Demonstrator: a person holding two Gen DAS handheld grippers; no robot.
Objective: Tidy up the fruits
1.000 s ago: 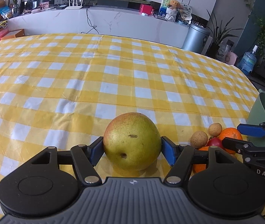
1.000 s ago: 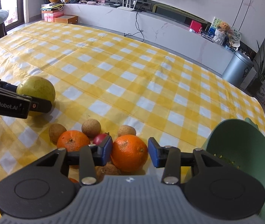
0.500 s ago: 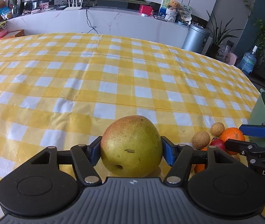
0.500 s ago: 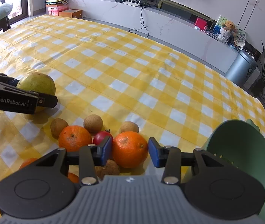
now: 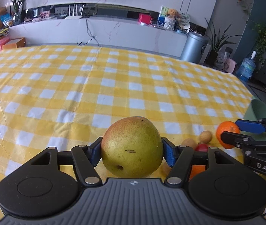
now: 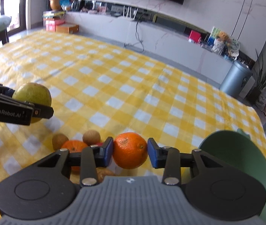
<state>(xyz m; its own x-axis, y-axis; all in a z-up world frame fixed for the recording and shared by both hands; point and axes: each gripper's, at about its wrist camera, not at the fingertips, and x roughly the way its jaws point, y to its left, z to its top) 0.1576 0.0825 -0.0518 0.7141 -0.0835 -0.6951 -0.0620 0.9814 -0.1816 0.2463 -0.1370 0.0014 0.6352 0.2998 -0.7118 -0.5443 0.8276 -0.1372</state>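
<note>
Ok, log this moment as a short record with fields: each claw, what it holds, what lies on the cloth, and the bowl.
left claw: shut on the pear
right claw: closing, with the orange between its pads
cloth: yellow check, with loose small fruit near the right claw
bowl: green, at the right edge of the table

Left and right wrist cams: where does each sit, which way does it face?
Left wrist: on the left gripper, looking forward and down along its fingers at the pear they clamp; the right gripper shows at right.
Right wrist: on the right gripper, facing likewise, jaws closing on the orange; the left gripper shows at left.
Shared: pear, orange, tablecloth, green bowl.
</note>
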